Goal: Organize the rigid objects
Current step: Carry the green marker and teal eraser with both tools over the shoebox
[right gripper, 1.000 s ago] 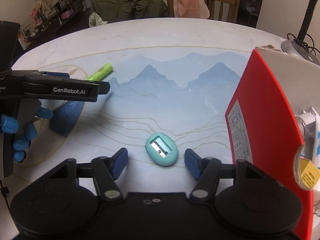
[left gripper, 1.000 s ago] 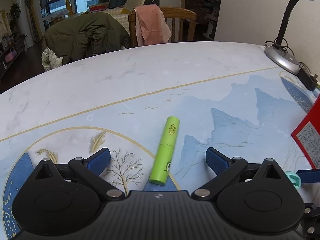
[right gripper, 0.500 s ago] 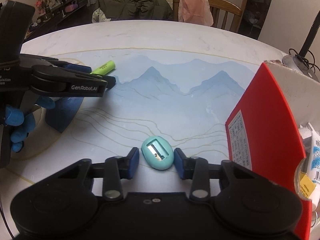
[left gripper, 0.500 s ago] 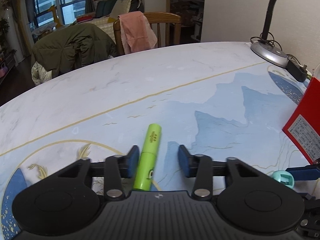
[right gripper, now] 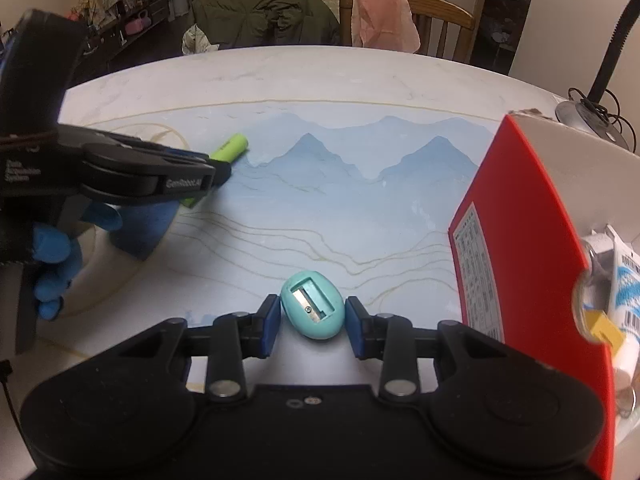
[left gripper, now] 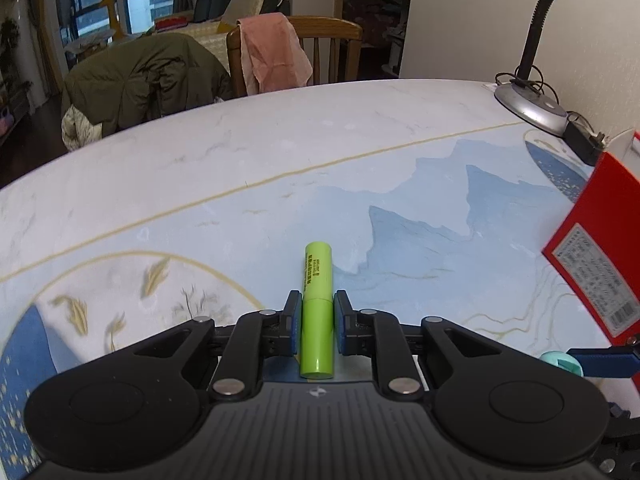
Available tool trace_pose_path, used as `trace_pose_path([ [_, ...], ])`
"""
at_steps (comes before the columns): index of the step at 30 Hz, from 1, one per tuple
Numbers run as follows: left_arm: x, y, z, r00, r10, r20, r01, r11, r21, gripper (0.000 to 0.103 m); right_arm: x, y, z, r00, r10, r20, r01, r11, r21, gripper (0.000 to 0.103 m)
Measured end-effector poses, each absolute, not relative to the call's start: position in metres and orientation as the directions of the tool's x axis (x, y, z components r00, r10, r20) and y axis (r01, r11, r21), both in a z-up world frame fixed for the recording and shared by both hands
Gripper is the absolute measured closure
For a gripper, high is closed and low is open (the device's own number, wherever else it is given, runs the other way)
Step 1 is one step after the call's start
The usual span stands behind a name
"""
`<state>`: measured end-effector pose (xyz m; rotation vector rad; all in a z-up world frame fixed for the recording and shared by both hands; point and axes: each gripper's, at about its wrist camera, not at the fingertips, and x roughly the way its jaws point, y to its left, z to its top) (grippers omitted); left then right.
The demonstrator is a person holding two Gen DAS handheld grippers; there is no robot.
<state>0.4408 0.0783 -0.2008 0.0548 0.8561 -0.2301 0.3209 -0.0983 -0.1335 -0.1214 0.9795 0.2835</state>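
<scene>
Both grippers closed on their items, lift not yet begun.

The green tube [left gripper: 317, 312] lay lengthwise on the worktop [left gripper: 240, 168] with the left gripper [left gripper: 317, 328] now pinching its lower half; a second earlier those jaws stood wide either side of it, and they had just closed onto it. The teal egg-shaped sharpener [right gripper: 313, 311] sat on the worktop between the pads of the right gripper [right gripper: 313, 326], which had narrowed from a wider spread; the pads looked to be touching or nearly touching its sides, contact hard to confirm. The red box [right gripper: 532, 260] stood open just right of the sharpener, with a tube and other items inside. Likely next: lift both and drop them in the box. Neither hand had shifted much.
</scene>
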Motion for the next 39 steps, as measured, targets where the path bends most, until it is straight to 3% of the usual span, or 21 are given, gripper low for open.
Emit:
trace_pose_path([
  [17,0.366,0.085,-0.175,0.599,-0.235,-0.766,0.18,0.971,-0.157,0.087,0.264,-0.121,-0.095,0.536,0.259,-0.803,-0.227,0.961,0.159,0.07],
  [39,0.284,0.032,-0.088,0.646,-0.334,-0.686,0.241,0.942,-0.233,0.087,0.212,-0.19,-0.042,0.639,0.282,-0.716,-0.17,0.959,0.226,0.07],
])
